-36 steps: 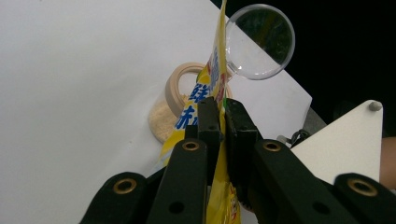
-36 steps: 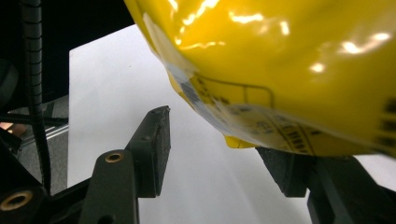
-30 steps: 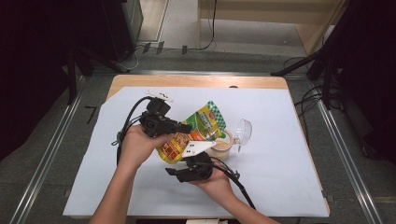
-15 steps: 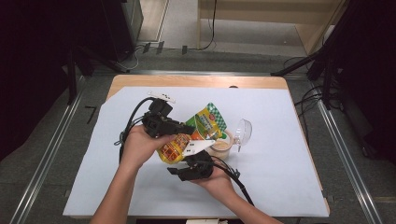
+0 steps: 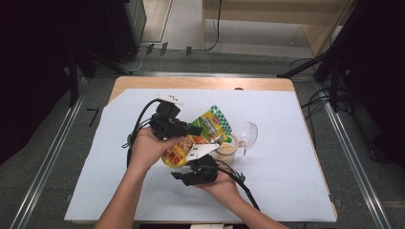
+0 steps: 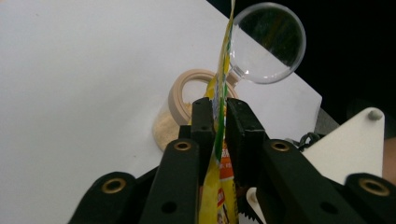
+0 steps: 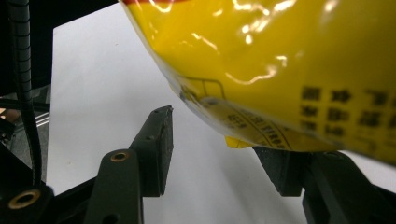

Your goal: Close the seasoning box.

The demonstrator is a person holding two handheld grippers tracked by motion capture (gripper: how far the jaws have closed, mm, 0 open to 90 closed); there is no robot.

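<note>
At the centre of the high view, a small beige jar (image 5: 226, 149) holds pale powder, its clear lid (image 5: 249, 135) hinged open to the right. The yellow pouch (image 5: 191, 140) tilts above it, pinched edge-on by the left gripper (image 6: 219, 114). The right gripper (image 7: 212, 140) gapes wide under the pouch's bottom, lower centre. White paper (image 5: 286, 162) covers the table.

The yellow pouch (image 7: 280, 65) is cut off by the frame, its print blurred.
</note>
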